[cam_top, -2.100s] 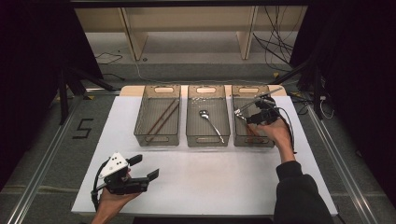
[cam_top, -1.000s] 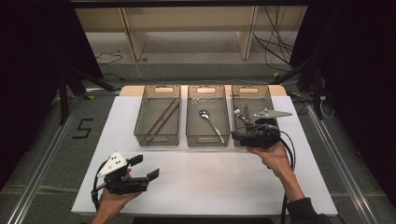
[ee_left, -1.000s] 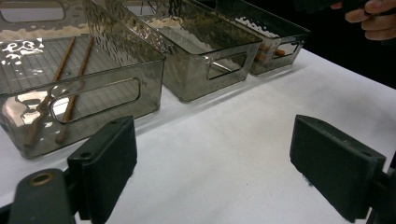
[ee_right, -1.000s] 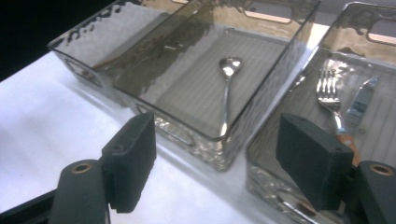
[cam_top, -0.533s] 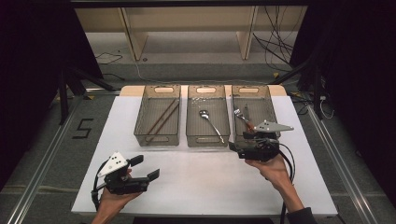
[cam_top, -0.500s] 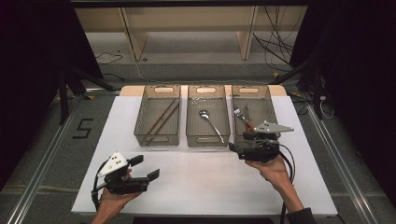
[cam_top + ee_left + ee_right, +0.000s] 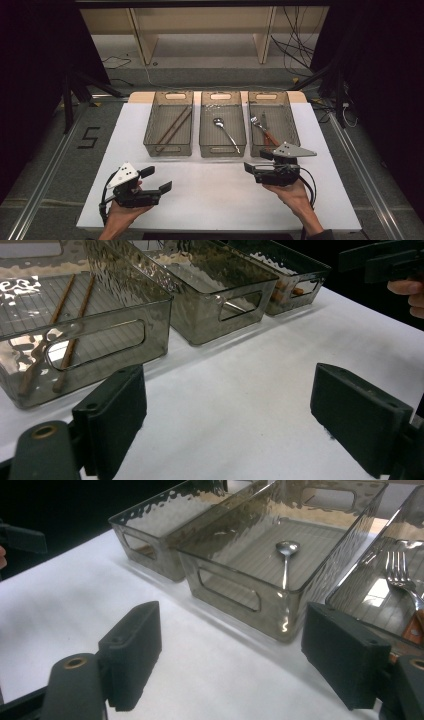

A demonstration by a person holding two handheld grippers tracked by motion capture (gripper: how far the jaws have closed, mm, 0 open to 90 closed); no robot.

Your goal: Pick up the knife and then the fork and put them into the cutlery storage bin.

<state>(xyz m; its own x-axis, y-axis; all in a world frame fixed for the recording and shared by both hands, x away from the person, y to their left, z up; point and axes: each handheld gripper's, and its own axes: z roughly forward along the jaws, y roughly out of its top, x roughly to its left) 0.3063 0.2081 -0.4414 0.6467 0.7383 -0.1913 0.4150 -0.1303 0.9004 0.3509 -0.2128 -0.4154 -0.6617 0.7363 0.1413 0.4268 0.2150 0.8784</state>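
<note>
R gripper [image 7: 256, 169] sat lower right of the high view, just below the right bin [image 7: 287, 116], jaws wide, having just been opening w/ nothing between. The fork [image 7: 262, 127] lay in that bin. L gripper [image 7: 159, 180], lower left, was released too.

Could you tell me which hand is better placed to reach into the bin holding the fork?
The right. The right gripper, jaws open and empty, sits just in front of the right-hand bin with the fork, while the left gripper sits nearer the table's front left edge.
</note>
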